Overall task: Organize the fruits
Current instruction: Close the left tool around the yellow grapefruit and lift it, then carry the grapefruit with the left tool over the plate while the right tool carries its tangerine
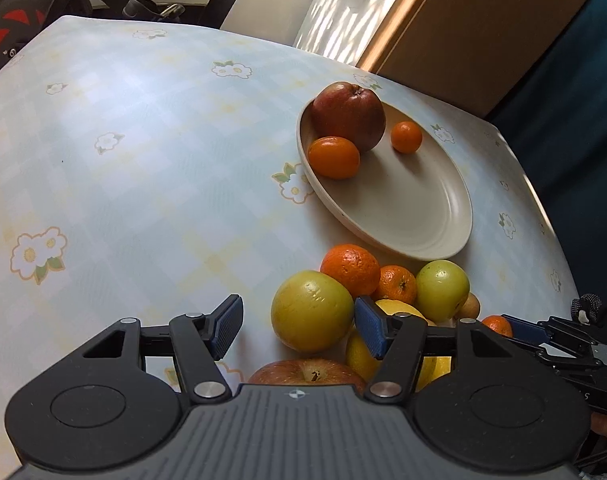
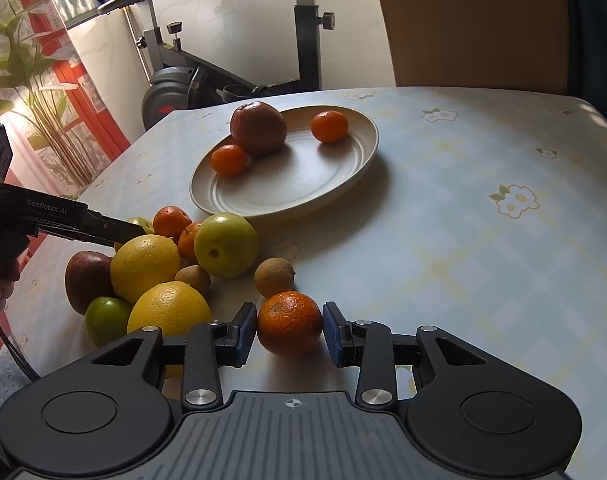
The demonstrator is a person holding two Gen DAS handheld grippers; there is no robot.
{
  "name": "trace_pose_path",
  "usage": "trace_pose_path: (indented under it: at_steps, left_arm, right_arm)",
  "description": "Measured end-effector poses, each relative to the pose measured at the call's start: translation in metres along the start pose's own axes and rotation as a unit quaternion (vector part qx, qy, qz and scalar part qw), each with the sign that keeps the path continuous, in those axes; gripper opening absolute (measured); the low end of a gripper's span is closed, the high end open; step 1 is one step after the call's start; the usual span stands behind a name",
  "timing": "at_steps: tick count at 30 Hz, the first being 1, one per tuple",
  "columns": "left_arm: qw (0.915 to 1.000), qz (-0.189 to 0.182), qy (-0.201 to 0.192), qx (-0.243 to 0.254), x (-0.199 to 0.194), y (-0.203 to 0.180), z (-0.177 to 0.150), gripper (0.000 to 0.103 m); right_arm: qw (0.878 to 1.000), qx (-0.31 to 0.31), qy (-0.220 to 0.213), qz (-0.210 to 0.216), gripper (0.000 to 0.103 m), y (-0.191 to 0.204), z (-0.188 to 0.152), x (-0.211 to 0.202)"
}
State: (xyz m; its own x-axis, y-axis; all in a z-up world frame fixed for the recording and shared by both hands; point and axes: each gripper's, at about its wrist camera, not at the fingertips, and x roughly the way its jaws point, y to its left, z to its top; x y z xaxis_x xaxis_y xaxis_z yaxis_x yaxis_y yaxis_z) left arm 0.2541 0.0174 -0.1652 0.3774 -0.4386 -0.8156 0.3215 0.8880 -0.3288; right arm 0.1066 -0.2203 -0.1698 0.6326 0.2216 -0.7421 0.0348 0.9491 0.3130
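Note:
A beige plate [image 1: 415,216] [image 2: 287,196] holds a dark red apple [image 1: 348,115] [image 2: 258,128] and two small tangerines [image 1: 333,157] [image 1: 406,137]. A pile of fruit lies on the table in front of it: green apples [image 1: 312,310] [image 2: 225,244], oranges, lemons [image 2: 143,262] and a red apple [image 1: 307,372]. My left gripper [image 1: 297,328] is open, with the big green apple just ahead of its pads. My right gripper [image 2: 290,334] is open around a tangerine [image 2: 290,323] that rests on the table; its pads sit beside the fruit.
The table has a pale checked cloth with flower prints [image 1: 103,160]. An exercise bike [image 2: 231,76] stands beyond the far edge, with a plant [image 2: 31,80] at the left. A wooden chair back [image 2: 475,24] rises behind the table. A brown kiwi-like fruit [image 2: 274,277] lies near the tangerine.

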Motion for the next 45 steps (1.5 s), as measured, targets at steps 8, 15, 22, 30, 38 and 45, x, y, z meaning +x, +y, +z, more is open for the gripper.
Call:
trace_pose_path:
  at_steps: [8, 15, 22, 30, 38, 45]
  left_arm:
    - [0.9996, 0.008, -0.011, 0.025, -0.004, -0.011, -0.005, 0.048]
    - [0.9979, 0.031, -0.035, 0.044, -0.018, -0.011, -0.005, 0.048]
    - [0.9949, 0.044, -0.069, 0.059, -0.036, -0.016, 0.001, 0.048]
    - [0.9926, 0.038, -0.097, 0.063, -0.053, -0.027, 0.020, 0.048]
    - [0.9880, 0.039, -0.116, 0.094, -0.058, -0.054, 0.049, 0.048]
    - [0.9838, 0.044, -0.124, 0.121, -0.050, -0.075, 0.079, 0.048]
  right_arm:
    - [1.000, -0.001, -0.001, -0.001, 0.033, 0.000, 0.000, 0.000]
    - [1.000, -0.003, -0.006, -0.003, 0.033, 0.001, 0.001, -0.003]
    - [1.000, -0.007, -0.013, -0.005, 0.033, 0.003, 0.004, -0.007]
    - [0.999, -0.016, -0.026, -0.012, 0.033, 0.003, 0.015, -0.014]
    - [0.998, -0.039, -0.049, -0.018, 0.033, 0.002, 0.042, -0.018]
    - [0.995, -0.082, -0.057, -0.011, 0.033, 0.005, 0.081, -0.005]
